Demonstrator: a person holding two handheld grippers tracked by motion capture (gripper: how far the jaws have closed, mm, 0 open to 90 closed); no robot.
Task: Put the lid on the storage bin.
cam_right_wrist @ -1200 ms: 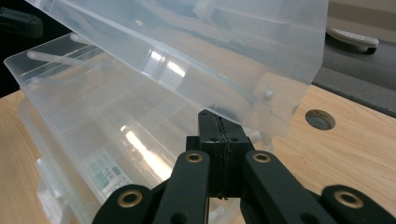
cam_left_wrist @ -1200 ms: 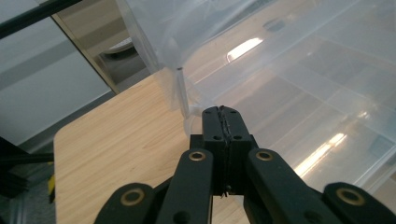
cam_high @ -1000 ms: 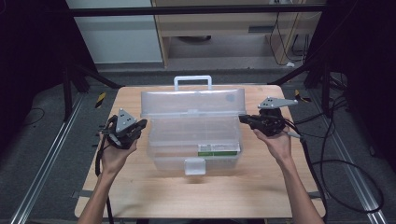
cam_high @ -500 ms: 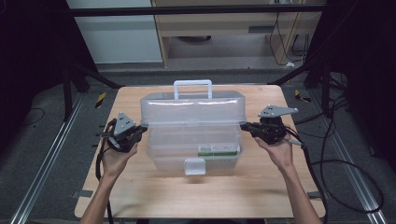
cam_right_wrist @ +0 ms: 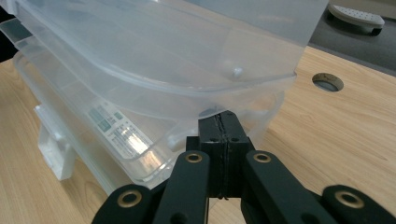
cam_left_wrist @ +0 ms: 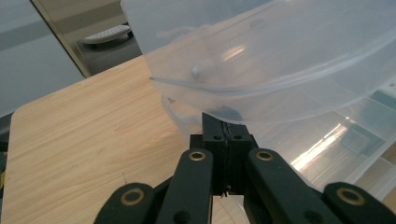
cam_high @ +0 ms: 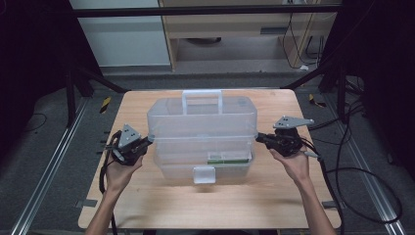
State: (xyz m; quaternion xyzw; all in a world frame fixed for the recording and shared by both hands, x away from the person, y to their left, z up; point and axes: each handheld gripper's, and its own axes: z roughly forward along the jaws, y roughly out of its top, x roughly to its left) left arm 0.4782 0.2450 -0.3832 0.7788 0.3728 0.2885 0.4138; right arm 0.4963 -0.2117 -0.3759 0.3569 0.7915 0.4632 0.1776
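At the light wooden table [cam_high: 147, 205], I hold my 2 grippers against opposite ends of a clear plastic storage box with a hinged lid and top handle [cam_high: 203, 128], which sits mid-table with its white front latch [cam_high: 204, 174] facing me. My left gripper [cam_high: 146, 141] has its jaws pressed together, tips under the lid's rim; my right gripper [cam_high: 259, 138] is likewise closed at the other end (a green-and-white label [cam_right_wrist: 114, 128] shows through the wall).
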